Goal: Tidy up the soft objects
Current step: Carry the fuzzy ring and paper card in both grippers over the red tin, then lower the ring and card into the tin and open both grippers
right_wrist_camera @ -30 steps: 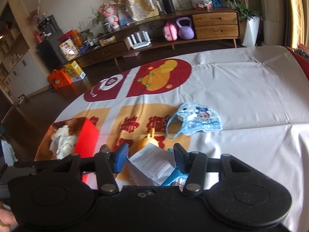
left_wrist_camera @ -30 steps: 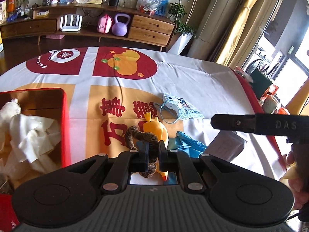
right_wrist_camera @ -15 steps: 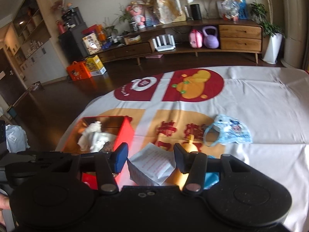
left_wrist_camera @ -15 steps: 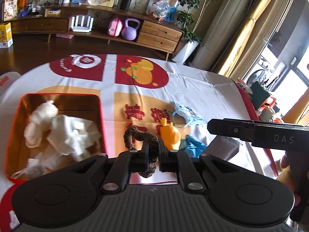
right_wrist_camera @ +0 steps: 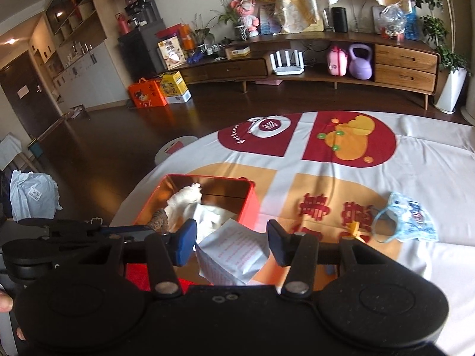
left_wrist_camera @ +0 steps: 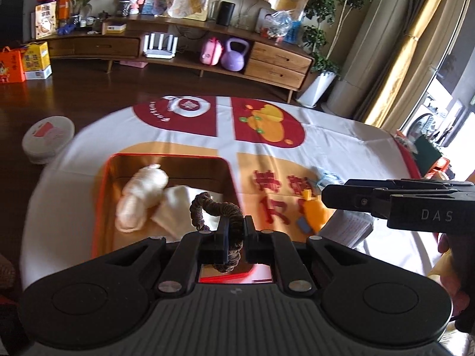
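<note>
Left gripper (left_wrist_camera: pixel 236 238) pinched one brown scrunchie (left_wrist_camera: pixel 218 207) over the red tin (left_wrist_camera: pixel 102 195) – one second before, over cloth; right gripper (right_wrist_camera: pixel 231 244), half-spread, clamped one paper packet (right_wrist_camera: pixel 234 259).

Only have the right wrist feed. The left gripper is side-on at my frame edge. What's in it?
Observer: A brown scrunchie, pinched in the shut left gripper.
Operator: Is it over the box?
Observer: Looks so. In the left wrist view it hangs in front of the red box's inside, above the white cloths.
Operator: Anything hidden under the right gripper and its packet?
Observer: A blue item lies against the yellow toy.
</note>
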`<act>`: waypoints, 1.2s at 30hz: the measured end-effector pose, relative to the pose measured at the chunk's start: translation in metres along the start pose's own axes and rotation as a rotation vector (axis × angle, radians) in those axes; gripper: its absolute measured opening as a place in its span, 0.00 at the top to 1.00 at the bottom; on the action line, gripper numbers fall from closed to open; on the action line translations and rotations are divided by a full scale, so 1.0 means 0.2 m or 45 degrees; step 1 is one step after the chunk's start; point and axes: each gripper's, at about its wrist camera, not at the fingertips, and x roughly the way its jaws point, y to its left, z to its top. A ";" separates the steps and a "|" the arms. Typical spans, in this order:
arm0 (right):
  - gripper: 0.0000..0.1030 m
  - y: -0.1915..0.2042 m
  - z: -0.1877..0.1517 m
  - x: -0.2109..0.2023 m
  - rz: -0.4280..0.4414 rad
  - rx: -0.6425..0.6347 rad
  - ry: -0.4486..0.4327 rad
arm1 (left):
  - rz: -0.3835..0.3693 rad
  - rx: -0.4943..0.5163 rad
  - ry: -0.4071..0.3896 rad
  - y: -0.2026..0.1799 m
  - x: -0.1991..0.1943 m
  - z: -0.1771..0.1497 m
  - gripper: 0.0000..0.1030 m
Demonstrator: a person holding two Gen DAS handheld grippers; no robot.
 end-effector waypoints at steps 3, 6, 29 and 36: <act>0.51 0.05 0.01 0.06 0.008 -0.014 0.017 | 0.035 -0.003 -0.001 0.07 0.00 0.01 0.91; 0.51 0.09 0.02 0.13 0.019 -0.025 0.039 | 0.069 -0.016 0.002 0.13 0.00 0.02 0.91; 0.51 0.36 -0.05 0.56 0.035 -0.235 0.219 | 0.172 -0.019 0.128 0.38 0.24 0.07 0.91; 0.51 0.37 -0.07 0.64 0.035 -0.281 0.254 | 0.178 -0.002 0.162 0.38 0.35 0.09 0.91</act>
